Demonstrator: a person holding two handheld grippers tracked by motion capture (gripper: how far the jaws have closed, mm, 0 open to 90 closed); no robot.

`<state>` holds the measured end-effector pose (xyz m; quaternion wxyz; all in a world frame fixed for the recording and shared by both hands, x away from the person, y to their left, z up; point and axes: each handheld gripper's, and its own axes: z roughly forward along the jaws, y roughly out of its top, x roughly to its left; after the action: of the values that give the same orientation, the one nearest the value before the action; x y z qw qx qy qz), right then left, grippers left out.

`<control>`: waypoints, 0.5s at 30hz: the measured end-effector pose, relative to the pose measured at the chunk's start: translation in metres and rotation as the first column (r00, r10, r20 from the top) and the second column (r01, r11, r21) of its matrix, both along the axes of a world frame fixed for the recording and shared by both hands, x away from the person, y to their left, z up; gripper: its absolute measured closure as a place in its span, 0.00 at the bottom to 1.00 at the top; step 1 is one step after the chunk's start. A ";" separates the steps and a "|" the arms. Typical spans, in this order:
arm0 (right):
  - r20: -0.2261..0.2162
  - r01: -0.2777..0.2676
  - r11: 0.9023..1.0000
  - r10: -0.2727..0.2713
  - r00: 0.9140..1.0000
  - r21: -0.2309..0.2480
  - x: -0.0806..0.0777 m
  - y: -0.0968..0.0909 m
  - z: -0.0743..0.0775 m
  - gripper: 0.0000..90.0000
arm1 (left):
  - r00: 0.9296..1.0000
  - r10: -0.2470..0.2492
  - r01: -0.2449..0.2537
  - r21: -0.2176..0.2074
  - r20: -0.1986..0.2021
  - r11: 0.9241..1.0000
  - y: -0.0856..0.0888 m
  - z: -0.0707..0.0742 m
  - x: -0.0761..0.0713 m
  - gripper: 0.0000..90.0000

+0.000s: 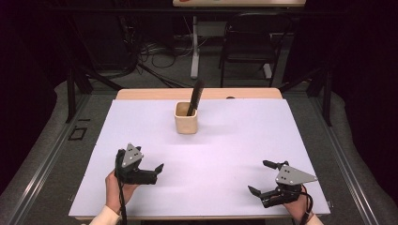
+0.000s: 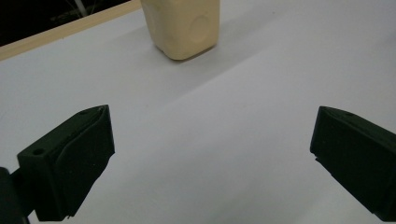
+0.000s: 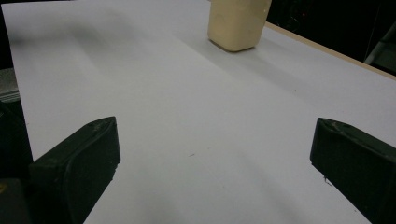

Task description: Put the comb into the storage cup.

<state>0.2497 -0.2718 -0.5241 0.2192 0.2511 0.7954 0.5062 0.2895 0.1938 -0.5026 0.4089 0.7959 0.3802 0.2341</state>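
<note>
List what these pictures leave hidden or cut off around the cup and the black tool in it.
- Lower end of the black tool: high view, hidden inside the cream cup.
- Cup rim and contents: left gripper view and right gripper view, cut off by the top edge.
- What the tool is: high view, too small and dark.

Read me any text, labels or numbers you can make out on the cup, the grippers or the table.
None readable.
The cream cup is plain, with only a round dimple on its side.
The black tool standing in it shows no marking.
The left gripper and right gripper carry no lettering, nor does the white table cover.
</note>
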 end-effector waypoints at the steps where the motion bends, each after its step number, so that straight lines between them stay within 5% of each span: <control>1: 0.001 0.000 1.000 0.000 1.000 -0.001 0.000 0.000 0.000 0.01 | 1.000 0.000 0.000 -0.004 0.001 1.000 0.001 -0.001 -0.002 0.00; 15: -0.013 -0.004 1.000 0.004 1.000 -0.008 0.001 0.001 -0.001 0.01 | 1.000 -0.003 0.003 -0.018 -0.002 1.000 0.009 -0.014 -0.022 0.00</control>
<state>0.2509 -0.2712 -0.5252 0.2139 0.2522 0.7993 0.5018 0.2671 0.2024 -0.5162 0.4159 0.7931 0.3812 0.2294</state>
